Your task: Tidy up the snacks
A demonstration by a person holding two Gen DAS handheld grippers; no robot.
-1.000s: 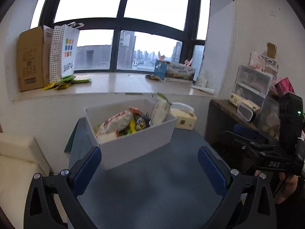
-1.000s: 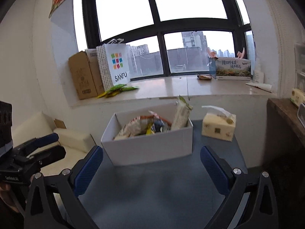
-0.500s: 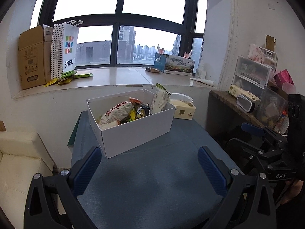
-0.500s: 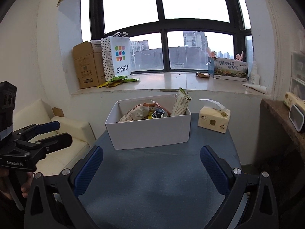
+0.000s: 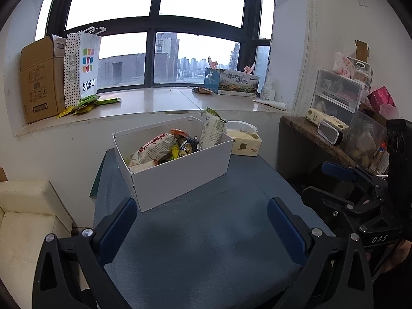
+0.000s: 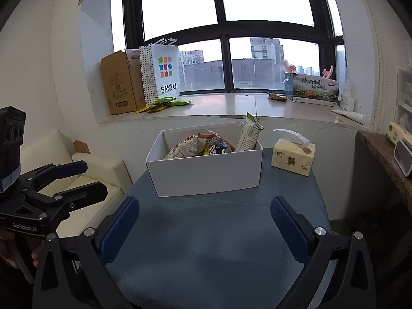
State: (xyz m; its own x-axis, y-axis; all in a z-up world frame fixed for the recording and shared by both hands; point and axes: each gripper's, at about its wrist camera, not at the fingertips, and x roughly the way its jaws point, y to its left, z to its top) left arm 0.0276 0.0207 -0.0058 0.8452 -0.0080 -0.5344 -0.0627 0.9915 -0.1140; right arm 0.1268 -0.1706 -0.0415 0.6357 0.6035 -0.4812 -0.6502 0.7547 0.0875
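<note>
Two grippers sit nearest the cameras, both spread wide with nothing between their blue pads: the left gripper [image 5: 202, 221] hovers over the near part of the blue surface [image 5: 206, 244], and the right gripper [image 6: 204, 220] does the same from the other side. Each also shows in the other's view, off to the side and clear of the snacks, the right gripper seen from the left [image 5: 342, 180] and the left gripper seen from the right [image 6: 64, 177], both empty.

Beyond the bare stretch of surface stands the white box [image 6: 206, 175], its long axis running roughly left to right across the right wrist view and slanting away to the right in the left wrist view. Inside lie the snacks [image 6: 198, 145], piled loosely, most of them flat or leaning. One tall pale packet [image 6: 251, 134] stands nearly upright in the far right corner, its long axis vertical and its crimped top poking above the rim.

Just right of the box sits a tissue pack [image 6: 293, 157], apart from it. Farther still, on the windowsill [image 6: 231, 105], some green sachets [image 6: 164, 103] lie beside a paper bag [image 6: 162, 72].

My reading: no loose snacks remain on the surface, so the gathering looks largely done, though the jumble inside could be tidied.
</note>
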